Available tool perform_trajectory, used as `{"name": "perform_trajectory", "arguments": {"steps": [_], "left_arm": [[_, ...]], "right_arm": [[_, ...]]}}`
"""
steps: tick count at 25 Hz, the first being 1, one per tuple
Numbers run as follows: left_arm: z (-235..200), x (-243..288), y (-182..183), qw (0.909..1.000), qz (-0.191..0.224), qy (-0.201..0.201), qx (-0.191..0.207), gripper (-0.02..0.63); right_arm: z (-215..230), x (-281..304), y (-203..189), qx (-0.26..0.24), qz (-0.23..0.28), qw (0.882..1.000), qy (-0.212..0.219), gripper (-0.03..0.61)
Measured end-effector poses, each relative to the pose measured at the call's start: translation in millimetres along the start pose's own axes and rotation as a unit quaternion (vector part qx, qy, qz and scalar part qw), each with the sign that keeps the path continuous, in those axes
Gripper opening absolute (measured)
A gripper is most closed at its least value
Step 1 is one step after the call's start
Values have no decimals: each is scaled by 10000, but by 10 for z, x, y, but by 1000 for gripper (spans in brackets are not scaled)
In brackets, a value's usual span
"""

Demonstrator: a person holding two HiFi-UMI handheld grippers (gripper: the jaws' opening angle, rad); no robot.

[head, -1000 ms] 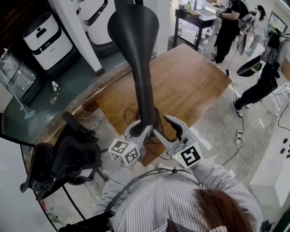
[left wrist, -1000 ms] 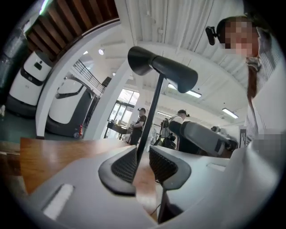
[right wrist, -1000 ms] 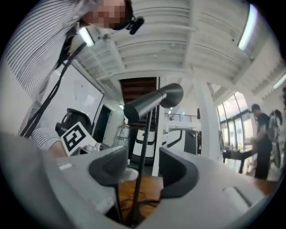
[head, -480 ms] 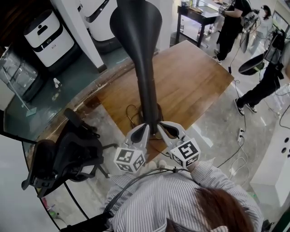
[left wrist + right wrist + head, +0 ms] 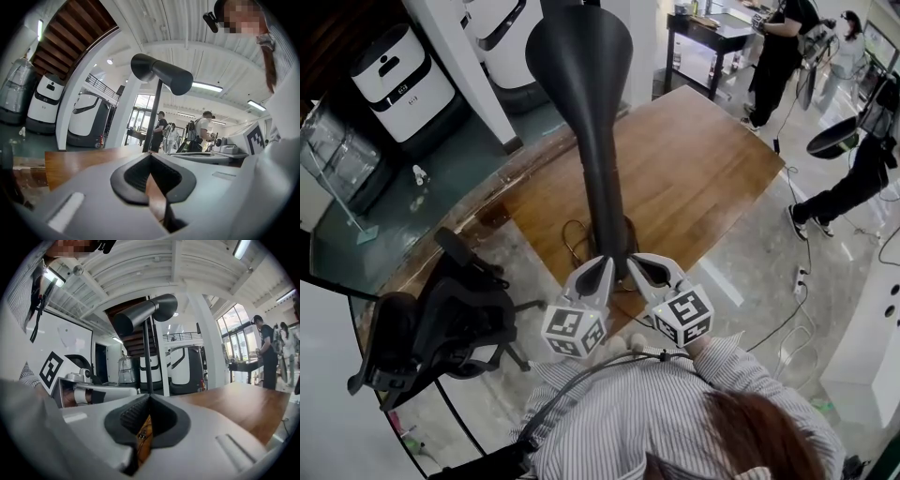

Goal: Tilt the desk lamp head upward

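Note:
The black desk lamp stands on the wooden table [image 5: 703,169], and its cone-shaped head [image 5: 581,56] looms close under the head camera. Its thin stem [image 5: 607,216] drops to the base near the table's front edge. My left gripper [image 5: 602,264] and right gripper [image 5: 636,262] sit either side of the stem's foot, tips pointing at it. Both are shut with nothing between the jaws. From the left gripper [image 5: 150,157] I see the lamp head [image 5: 161,75] high above. Beyond the tips of the right gripper [image 5: 149,397], the lamp head [image 5: 143,312] tops its stem [image 5: 147,357].
A black office chair [image 5: 441,319] stands left of the table's front corner. A loose cable [image 5: 575,239] lies by the lamp base. White robot units [image 5: 398,80] line the back left. People stand by a black desk [image 5: 703,37] at the back right.
Both grippers stood open a second ago and have closed. The right one has swung in toward the lamp stem, and the pair now sits closer together.

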State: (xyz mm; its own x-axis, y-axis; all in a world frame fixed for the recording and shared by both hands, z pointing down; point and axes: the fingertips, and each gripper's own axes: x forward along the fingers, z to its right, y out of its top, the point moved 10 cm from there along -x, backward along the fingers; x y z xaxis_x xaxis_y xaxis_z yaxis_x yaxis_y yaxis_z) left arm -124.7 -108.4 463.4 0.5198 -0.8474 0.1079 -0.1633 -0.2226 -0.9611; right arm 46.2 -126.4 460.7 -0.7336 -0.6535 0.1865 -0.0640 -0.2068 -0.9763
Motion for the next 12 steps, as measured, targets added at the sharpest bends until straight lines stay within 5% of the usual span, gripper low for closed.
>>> {"name": "perform_trajectory", "arguments": {"steps": [12], "left_arm": [[0, -15, -58, 9999, -39, 46, -80, 5]], "right_arm": [[-41, -11, 23, -365, 35, 9993, 41, 2]]}}
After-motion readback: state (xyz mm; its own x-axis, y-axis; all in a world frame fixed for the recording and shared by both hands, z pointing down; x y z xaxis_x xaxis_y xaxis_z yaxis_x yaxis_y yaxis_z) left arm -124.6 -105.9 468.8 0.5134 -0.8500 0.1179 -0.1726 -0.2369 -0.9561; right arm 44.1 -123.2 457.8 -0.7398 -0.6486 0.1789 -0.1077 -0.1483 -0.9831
